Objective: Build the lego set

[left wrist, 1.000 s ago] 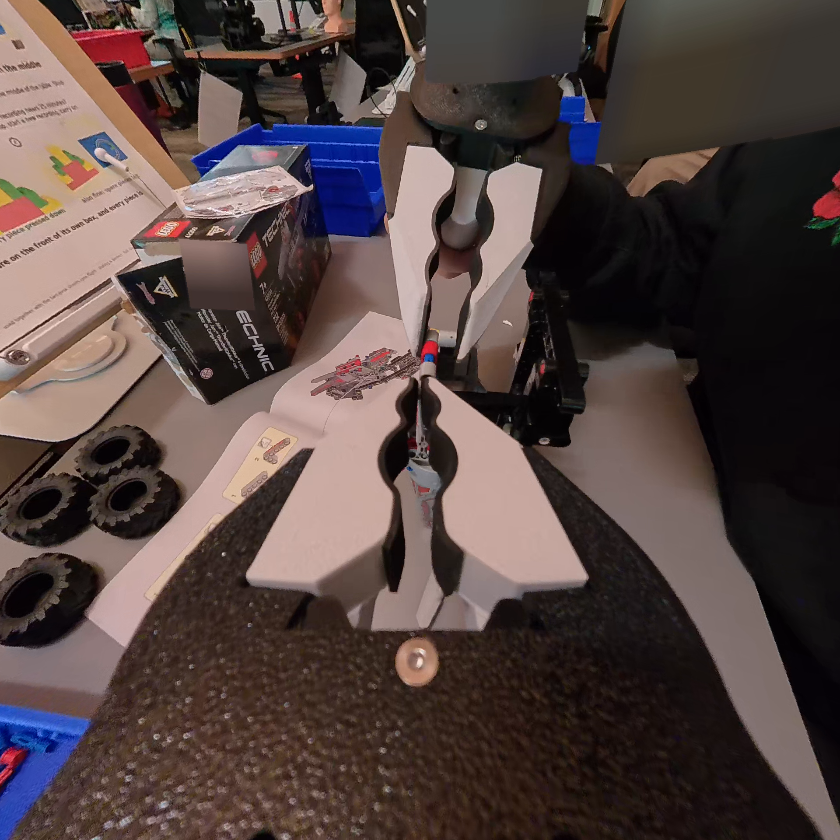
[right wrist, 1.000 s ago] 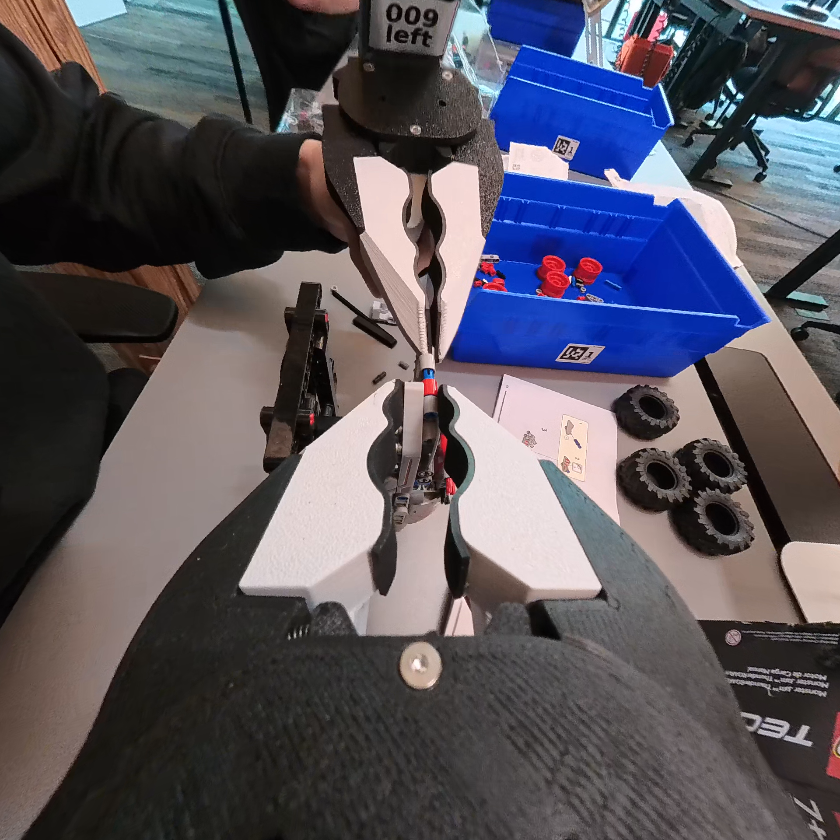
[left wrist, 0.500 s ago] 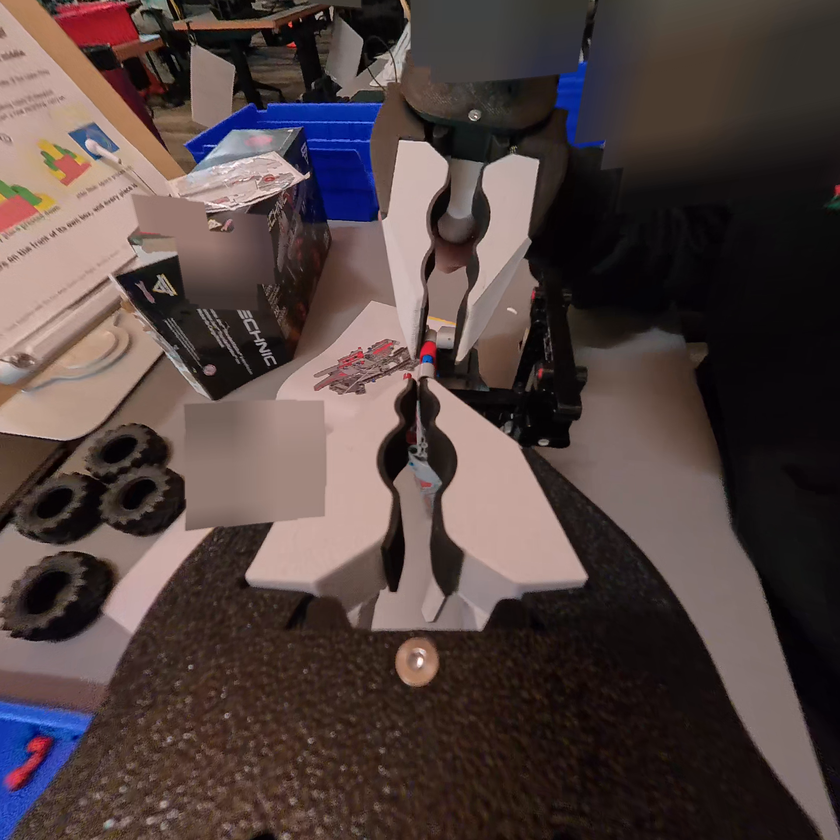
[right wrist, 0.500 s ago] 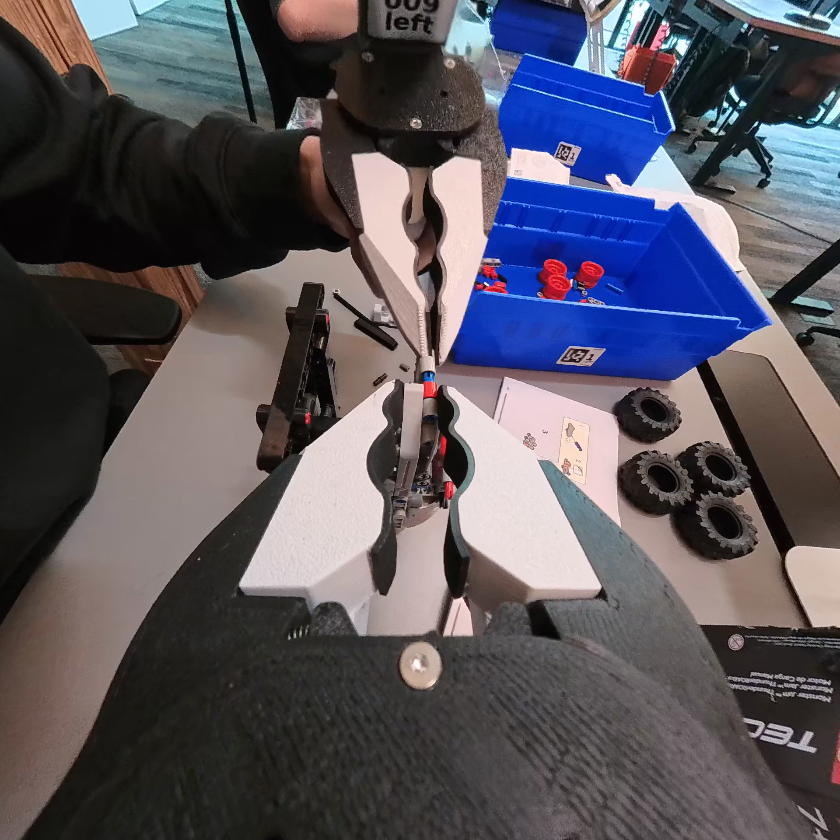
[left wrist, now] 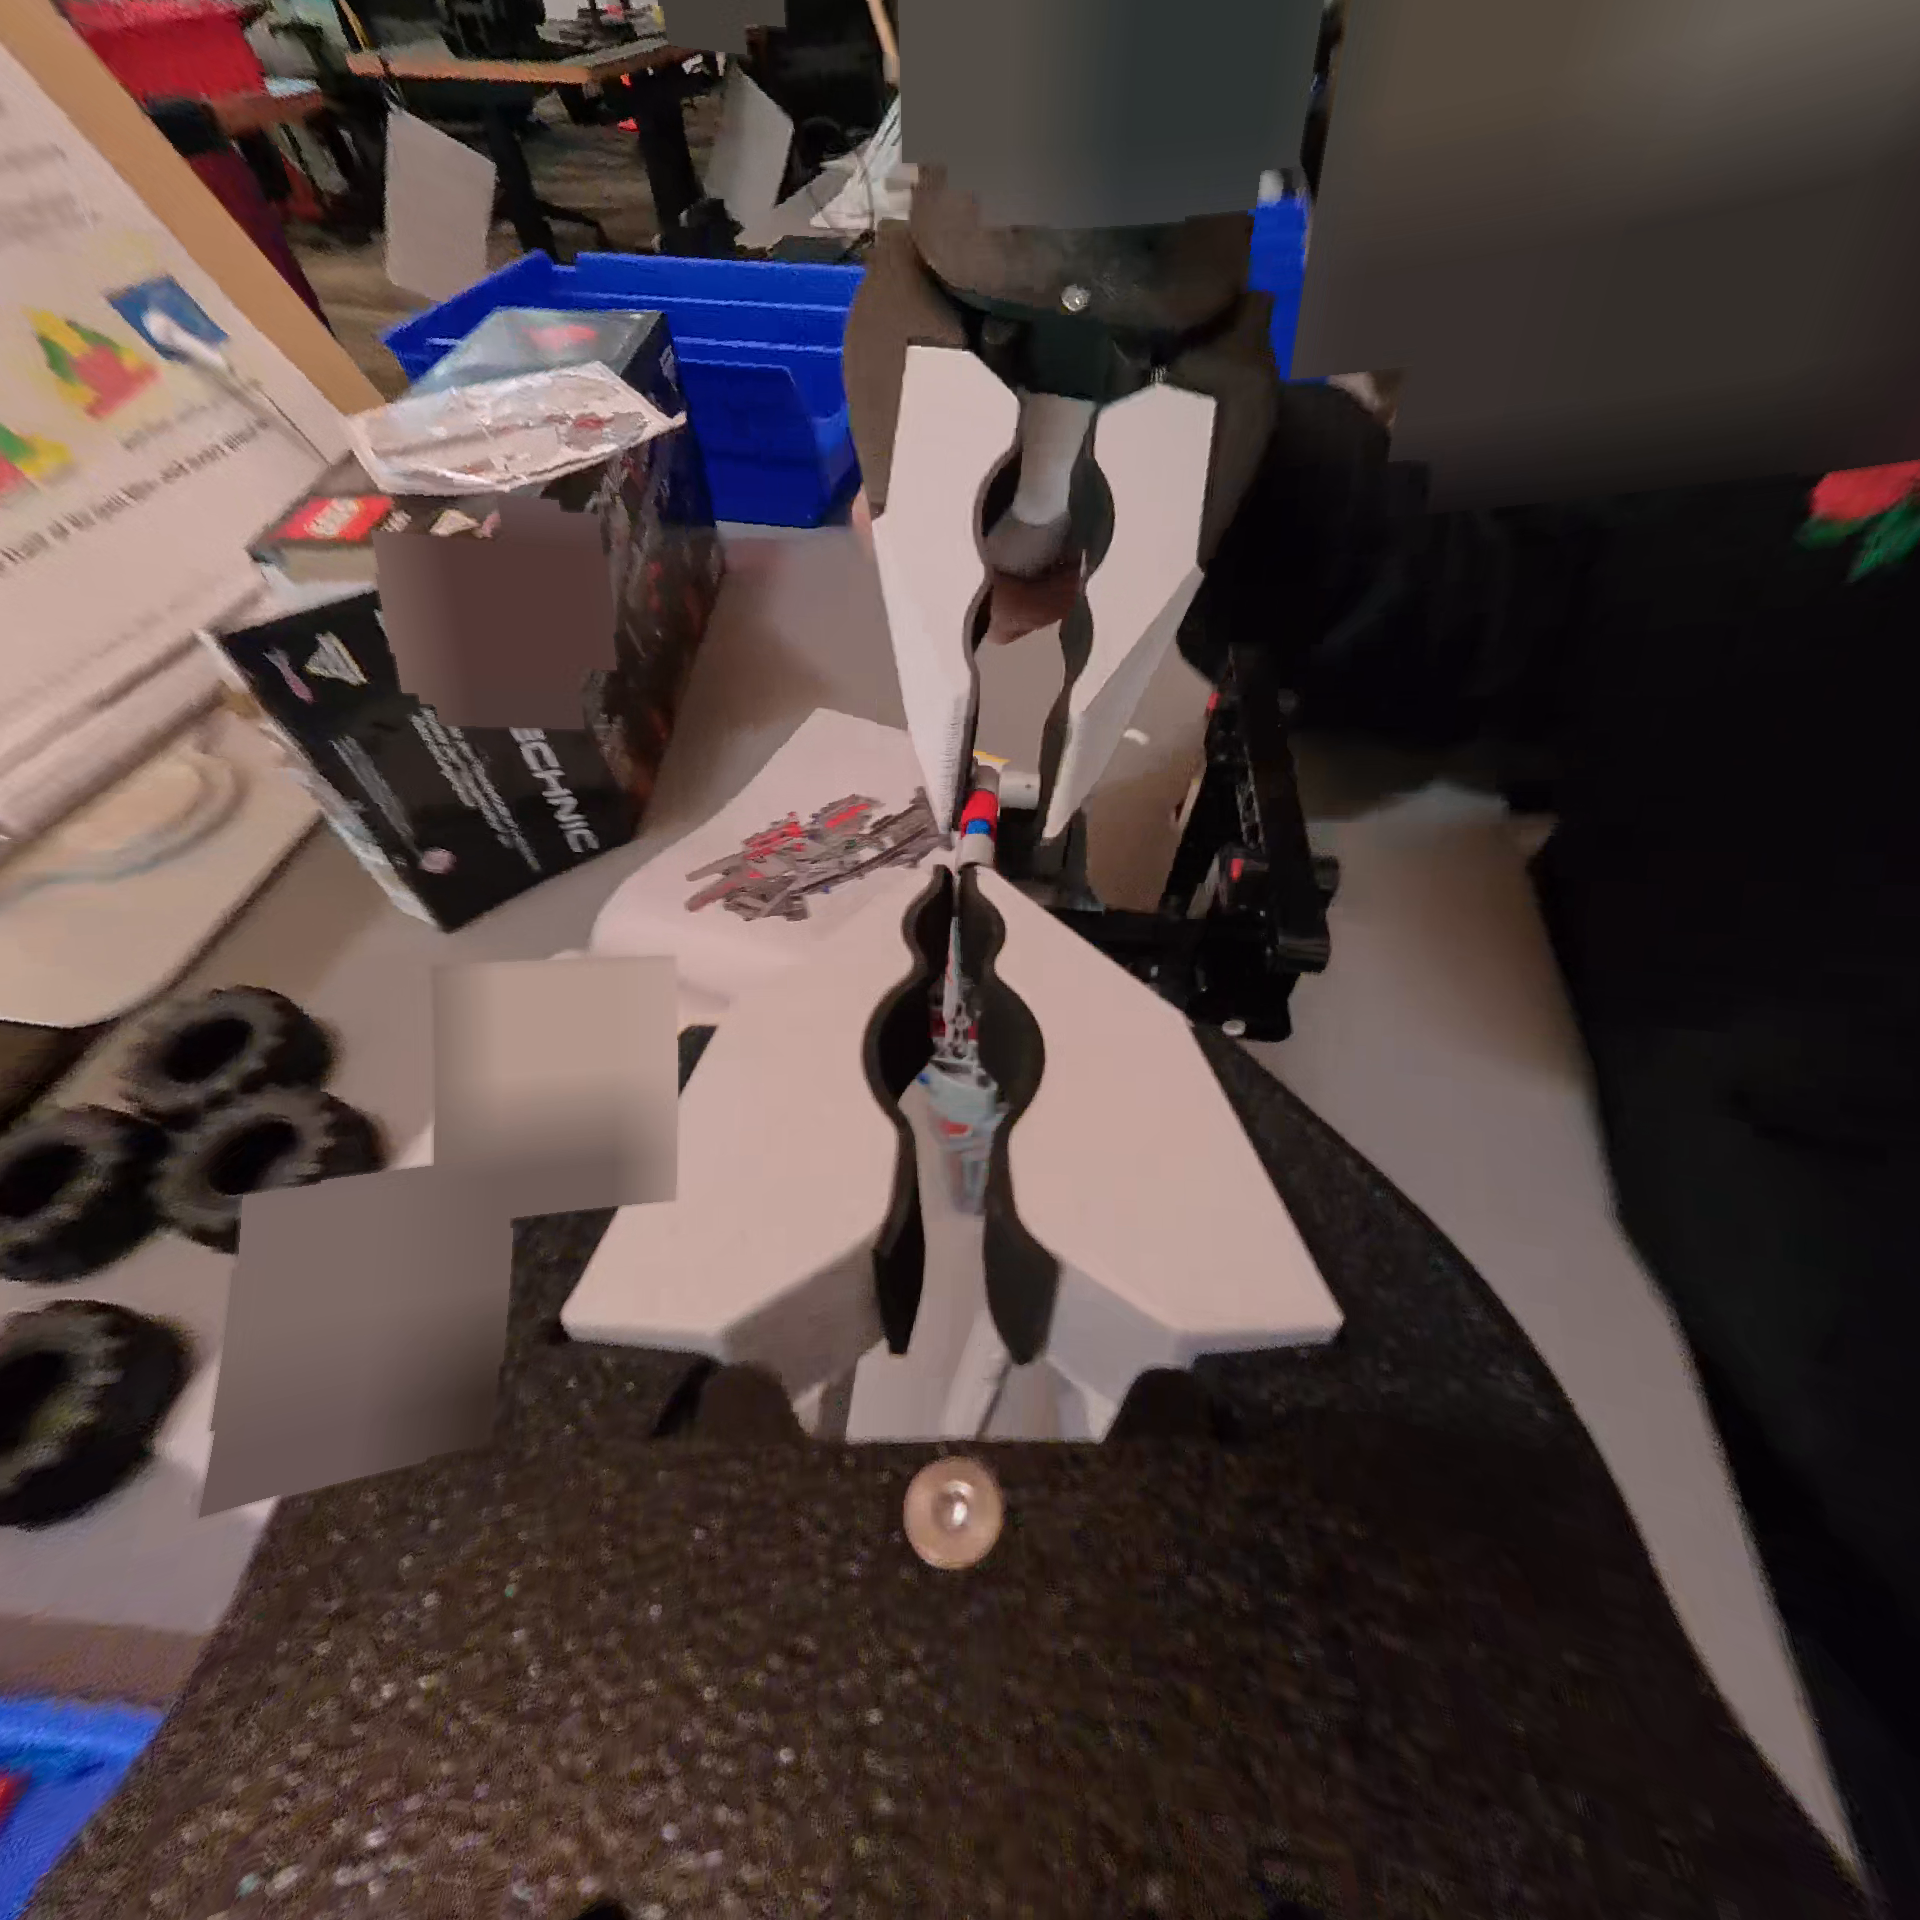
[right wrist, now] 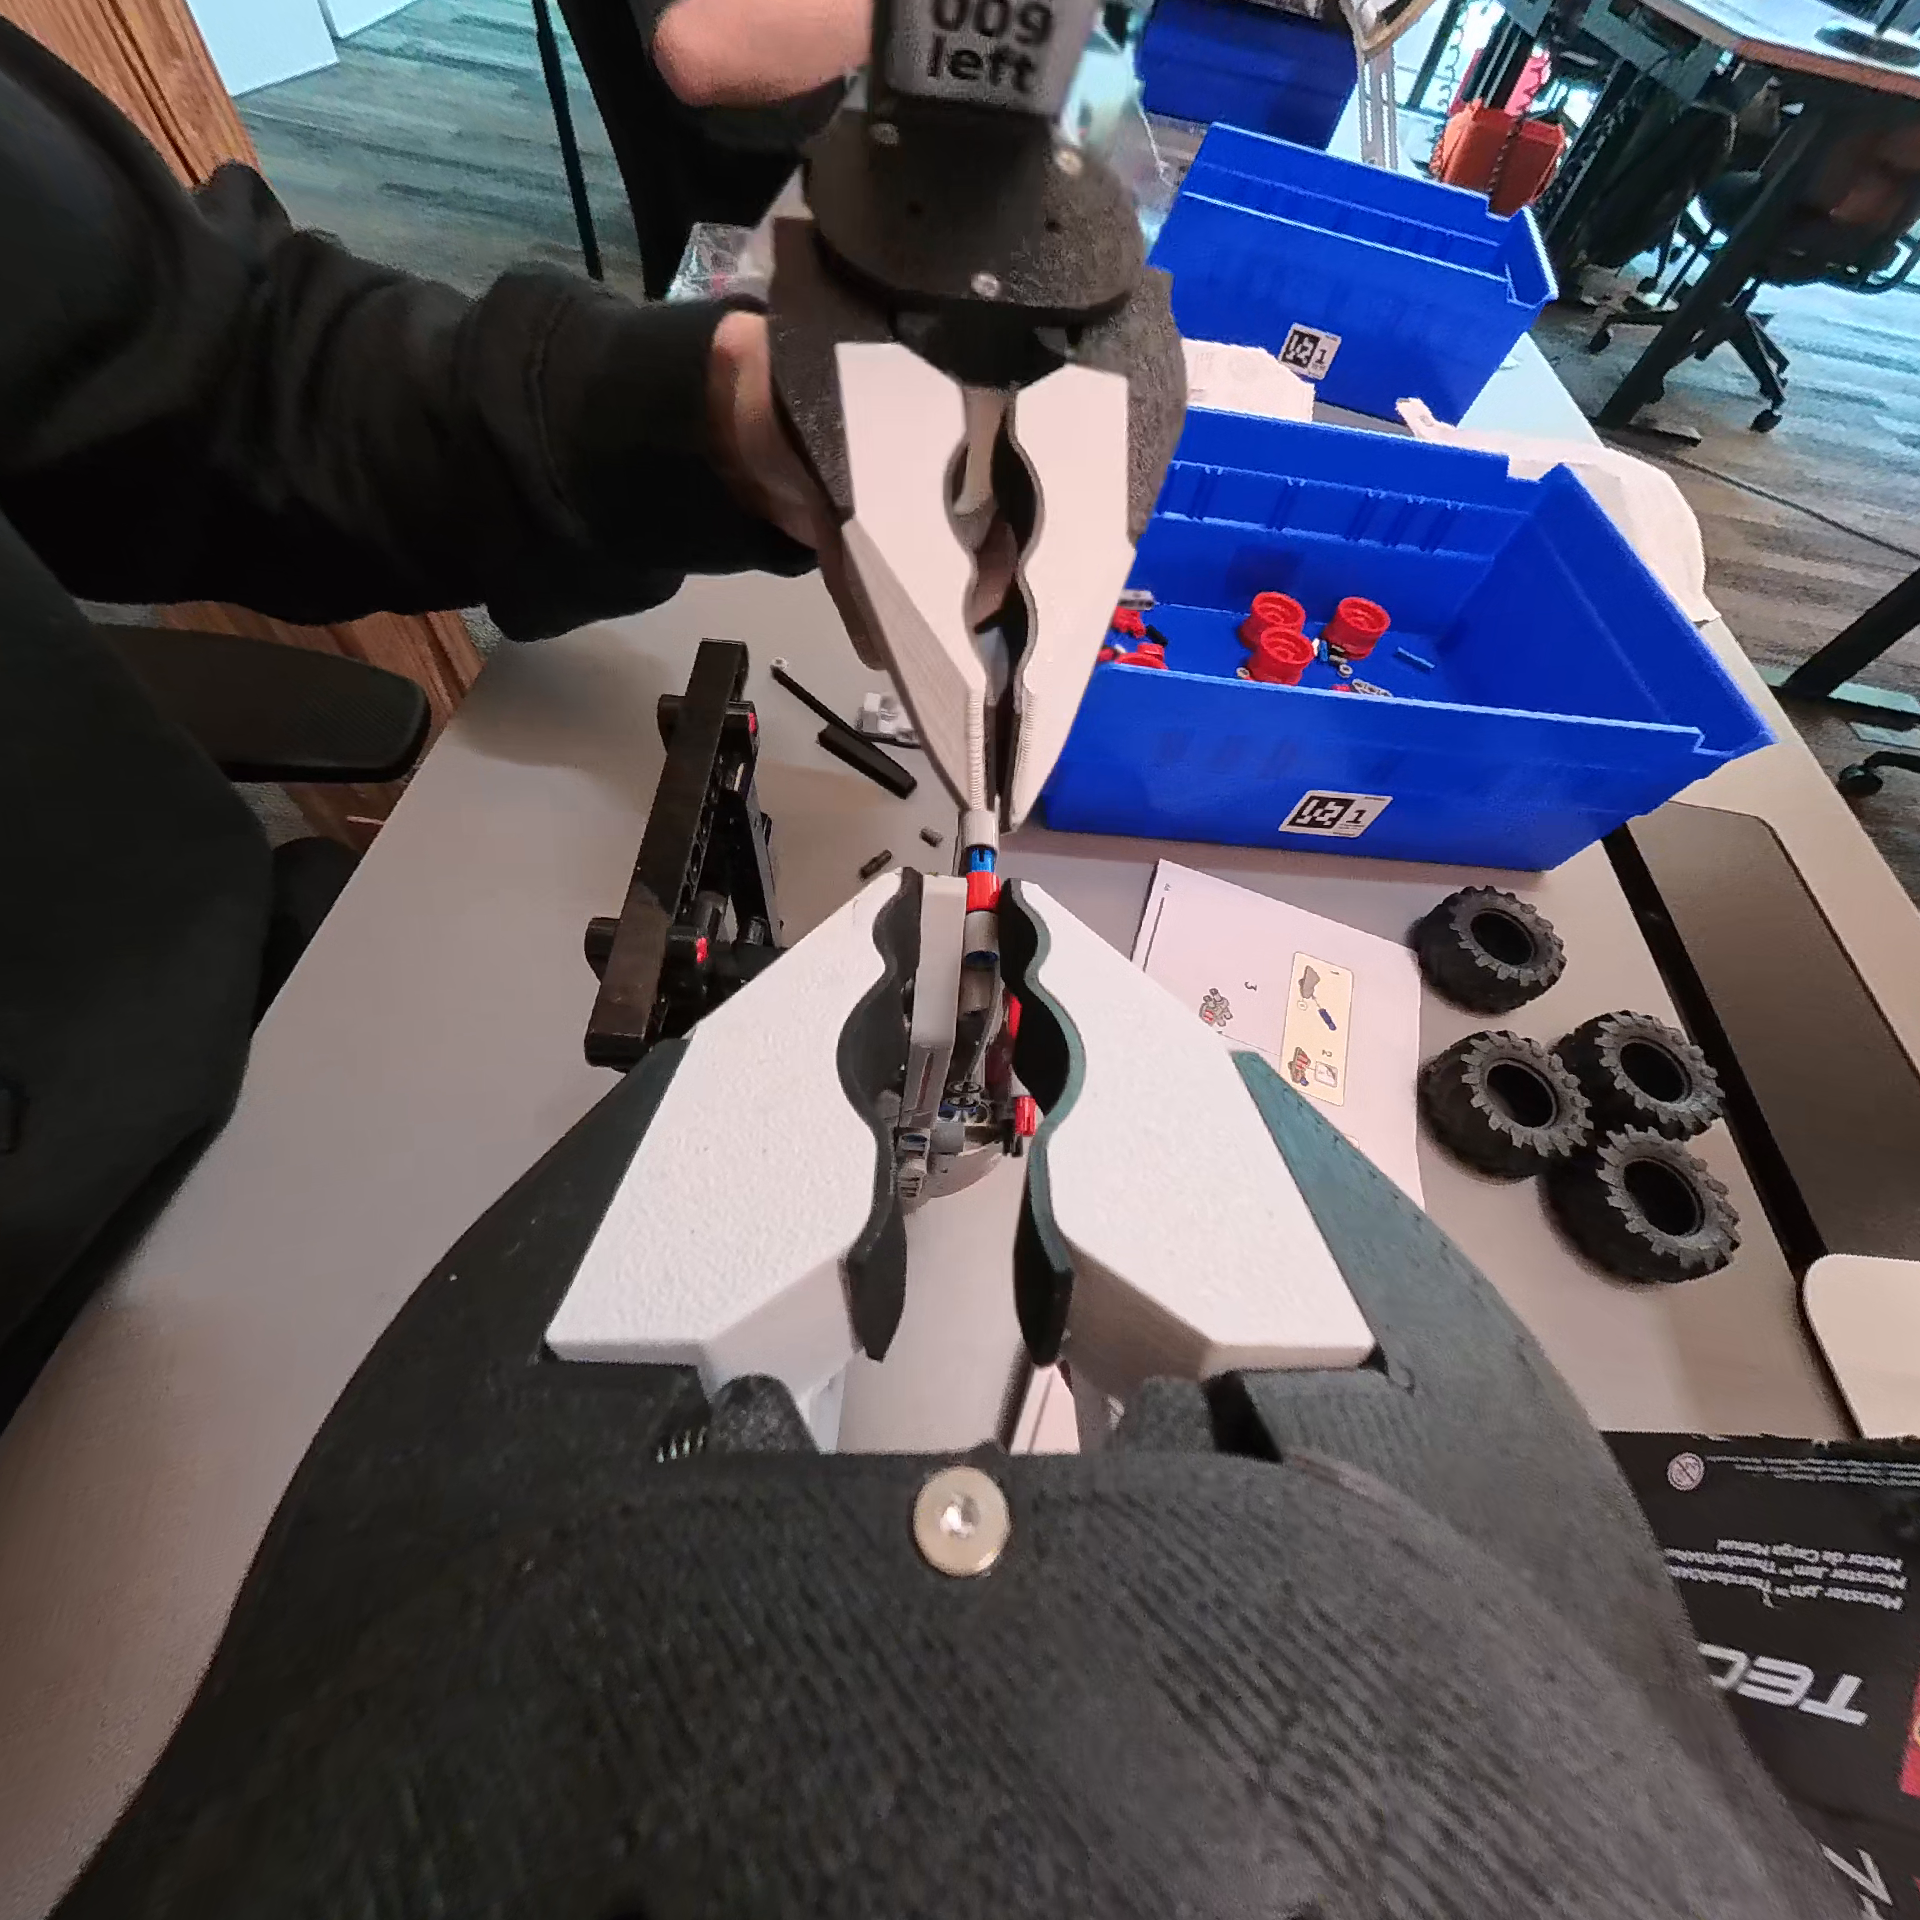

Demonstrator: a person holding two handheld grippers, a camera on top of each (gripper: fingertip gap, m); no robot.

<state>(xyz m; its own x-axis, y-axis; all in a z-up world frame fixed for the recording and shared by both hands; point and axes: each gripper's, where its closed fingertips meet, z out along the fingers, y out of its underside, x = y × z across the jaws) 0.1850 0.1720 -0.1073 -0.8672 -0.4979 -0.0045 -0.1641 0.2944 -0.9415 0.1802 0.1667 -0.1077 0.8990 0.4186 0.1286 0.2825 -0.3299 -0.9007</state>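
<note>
Two tools meet tip to tip above the desk (right wrist: 312, 1039). Right tool (right wrist: 961, 894) is clamped on a grey lego assembly (right wrist: 951, 1049) with a red-and-blue axle; left tool (right wrist: 992, 800) is pinched on that axle's grey end sleeve (right wrist: 978, 831). Black lego frame (right wrist: 686, 862) stands beside them; four tyres (right wrist: 1579, 1101) lie near the blue bin (right wrist: 1455, 790).

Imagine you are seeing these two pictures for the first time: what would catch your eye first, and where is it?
First, the two white-fingered grippers meeting tip to tip mid-frame: the left gripper and right gripper both pinch one small grey, red and blue lego assembly above the table. Next, the blue bin with red wheel hubs behind, and four black tyres on the right.
</note>
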